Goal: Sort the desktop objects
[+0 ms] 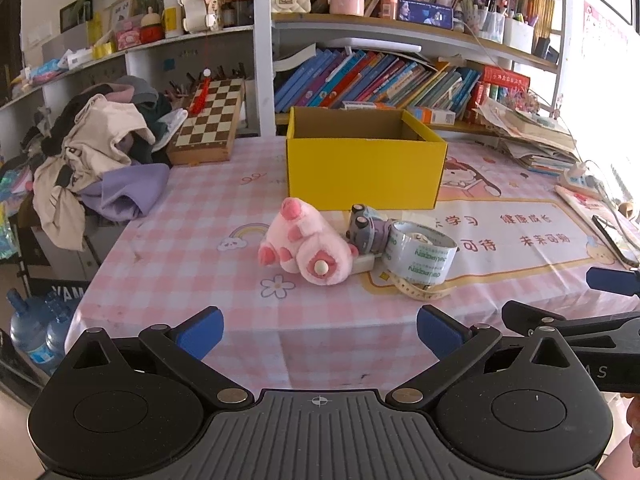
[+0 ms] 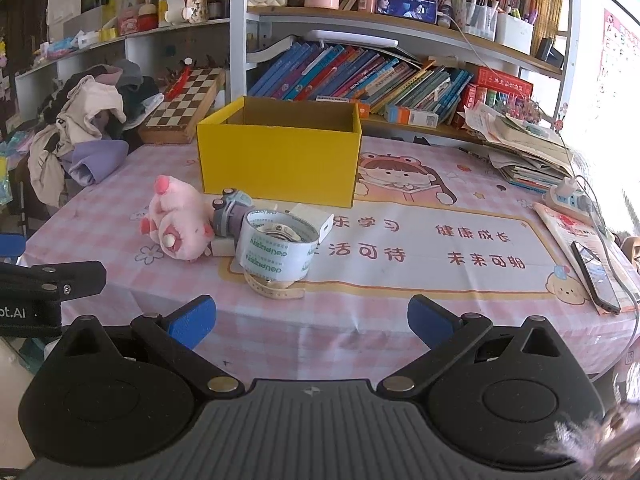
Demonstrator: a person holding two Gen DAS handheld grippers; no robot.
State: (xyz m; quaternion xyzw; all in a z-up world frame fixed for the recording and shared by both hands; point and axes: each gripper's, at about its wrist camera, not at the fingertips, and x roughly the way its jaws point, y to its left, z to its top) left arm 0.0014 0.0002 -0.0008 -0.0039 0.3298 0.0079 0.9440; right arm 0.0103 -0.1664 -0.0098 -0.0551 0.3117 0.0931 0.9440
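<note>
Pink plush [image 1: 306, 246], grey toy car [image 1: 366, 226], tape roll [image 1: 420, 256] clustered touching on checked tablecloth [image 1: 192, 248], just in front of yellow box [image 1: 364, 172]. Left gripper [image 1: 320, 334] & right gripper [image 2: 312, 322] both wide open, nothing held, near table edge, well short of cluster.

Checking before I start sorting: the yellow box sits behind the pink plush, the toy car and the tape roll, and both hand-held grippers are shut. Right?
Not quite. The left hand-held gripper and right hand-held gripper are both open, nothing between the jaws, as each wrist view shows. The yellow box does sit behind the pink plush, toy car and tape roll.
</note>
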